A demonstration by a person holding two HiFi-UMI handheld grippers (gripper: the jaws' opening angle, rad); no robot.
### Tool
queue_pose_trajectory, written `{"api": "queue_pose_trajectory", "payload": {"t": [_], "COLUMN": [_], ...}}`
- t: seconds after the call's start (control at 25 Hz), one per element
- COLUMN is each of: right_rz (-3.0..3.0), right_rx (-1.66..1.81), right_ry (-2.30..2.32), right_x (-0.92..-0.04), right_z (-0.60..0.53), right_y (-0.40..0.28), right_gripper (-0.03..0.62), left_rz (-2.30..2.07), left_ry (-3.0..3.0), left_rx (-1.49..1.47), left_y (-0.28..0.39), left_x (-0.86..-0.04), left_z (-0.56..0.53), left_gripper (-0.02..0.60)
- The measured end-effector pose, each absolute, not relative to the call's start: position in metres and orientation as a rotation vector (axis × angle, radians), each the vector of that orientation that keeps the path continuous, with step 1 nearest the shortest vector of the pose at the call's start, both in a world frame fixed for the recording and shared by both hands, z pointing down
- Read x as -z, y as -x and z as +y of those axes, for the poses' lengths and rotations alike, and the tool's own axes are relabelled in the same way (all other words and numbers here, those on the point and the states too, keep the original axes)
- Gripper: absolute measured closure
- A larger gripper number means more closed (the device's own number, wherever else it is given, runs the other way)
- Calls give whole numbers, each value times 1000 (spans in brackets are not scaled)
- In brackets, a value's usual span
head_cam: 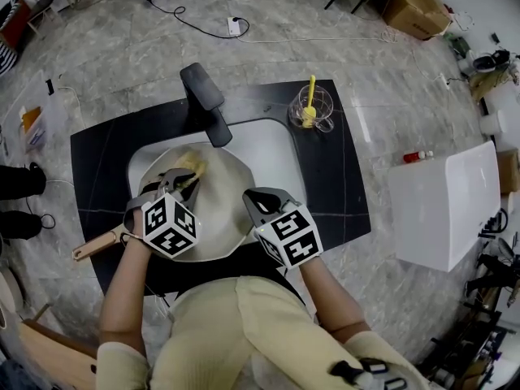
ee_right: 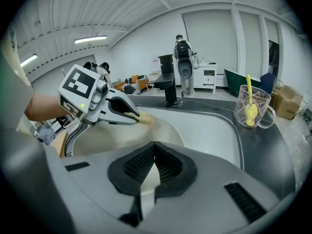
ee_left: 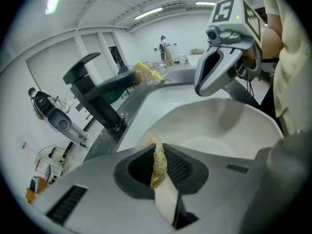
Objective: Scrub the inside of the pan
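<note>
A cream pan (head_cam: 219, 210) lies in the white sink (head_cam: 272, 149), its wooden handle (head_cam: 97, 244) sticking out to the left. My left gripper (head_cam: 183, 181) is shut on a yellowish fibrous scrubber (head_cam: 192, 166) over the pan's far inner wall. In the left gripper view the scrubber (ee_left: 158, 162) is pinched between the jaws, with the pan's inside (ee_left: 229, 126) beyond. My right gripper (head_cam: 253, 204) is shut on the pan's right rim. In the right gripper view the rim (ee_right: 146, 177) runs between the closed jaws, and the left gripper (ee_right: 131, 113) holds the scrubber (ee_right: 145, 118) across the pan.
A black faucet (head_cam: 207, 104) stands behind the sink on the black counter (head_cam: 333, 185). A glass jug with a yellow brush (head_cam: 311, 106) is at the counter's back right. A white box (head_cam: 447, 201) stands on the right, with cables and cartons on the floor around.
</note>
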State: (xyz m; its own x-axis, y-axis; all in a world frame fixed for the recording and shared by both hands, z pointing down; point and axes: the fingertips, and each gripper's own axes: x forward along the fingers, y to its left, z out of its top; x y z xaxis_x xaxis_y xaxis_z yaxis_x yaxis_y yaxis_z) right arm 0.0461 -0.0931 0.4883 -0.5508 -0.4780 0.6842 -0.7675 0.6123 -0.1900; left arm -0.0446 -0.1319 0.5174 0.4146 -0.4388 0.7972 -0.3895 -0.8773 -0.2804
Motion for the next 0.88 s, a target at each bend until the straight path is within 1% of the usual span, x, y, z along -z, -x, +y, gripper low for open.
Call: {"api": "queue_pose_trajectory", "payload": {"t": [0.2,0.32,0.48,0.68,0.88], "right_rz": [-2255,-2258,-2262,-2258,-2253], "right_rx": [-630,-621,-609,-607,-612], "right_ry": [-968,-958,-940,-934,-938], "right_x": [-486,-485,-485,-486,-487], "right_z": [-93,-92,-89,-88,-86], "right_y": [-44,-42,-39,-38,-41], "right_gripper": [580,580,580,580,580], "left_rz": [960,1087,1243,1287,1371], "left_ry": [2715,2813,2990,3178,3069], "left_rx": [1399,1404,1464,1570,1744], "left_y": [57,69,78,78,88], "left_x": [-496,-497,-509,-527,-549], "left_z": [-124,-121,-122,-121,-131], "left_gripper": [532,532,532,532,532]}}
